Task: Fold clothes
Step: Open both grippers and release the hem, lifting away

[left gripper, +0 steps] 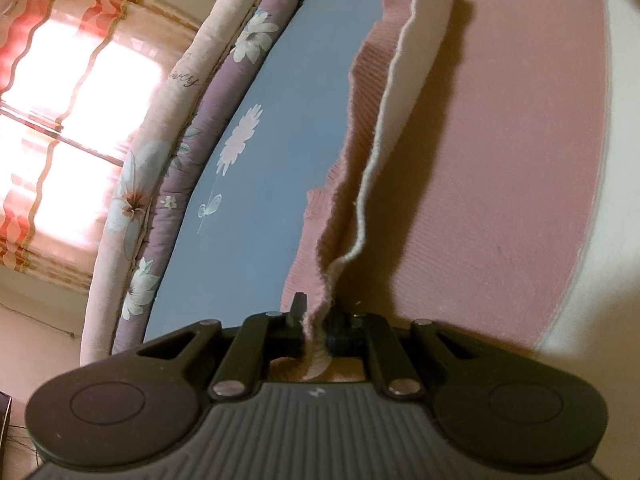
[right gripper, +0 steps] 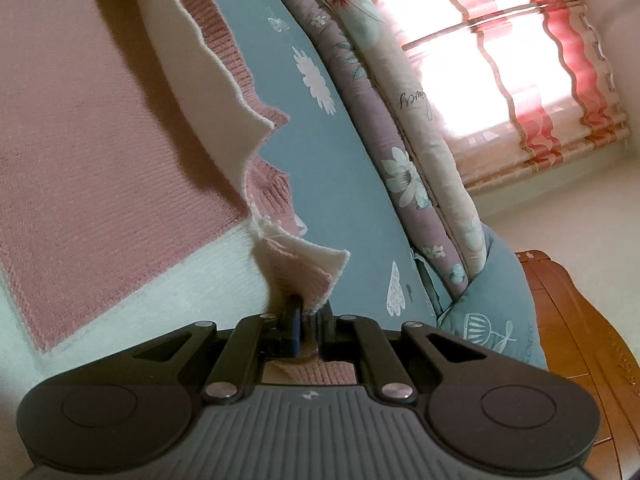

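Nearest in the left wrist view: left gripper [left gripper: 318, 316] pressed together on a bunched edge of the pink and white knit garment [left gripper: 500, 160]. From the pinch, 2 layers of hem, 1 pink ribbed and 1 white, running straight away from the fingers, so long axis of the lifted edge along the view, toward the far end of the bed. Rest of the garment spread flat to the right of this edge, pink panel with white border.

Nearest in the right wrist view: right gripper [right gripper: 310, 314] also pressed together, pinching a folded corner of the same garment [right gripper: 100, 140], white and pink layers standing up just above the fingertips. Body of the garment lying to the left, wavy white edge [right gripper: 224, 92] raised over pink ribbing.

Both grippers held low and nearly level over the bed, pointing along it.

Under the garment: blue sheet [left gripper: 256, 168] with white flowers. Along the bed's edge: rolled floral quilt [left gripper: 168, 184], purple and cream. Beyond: bright window with red and white curtains [left gripper: 60, 100]. At the right edge of the right wrist view: wooden bed frame [right gripper: 580, 320].
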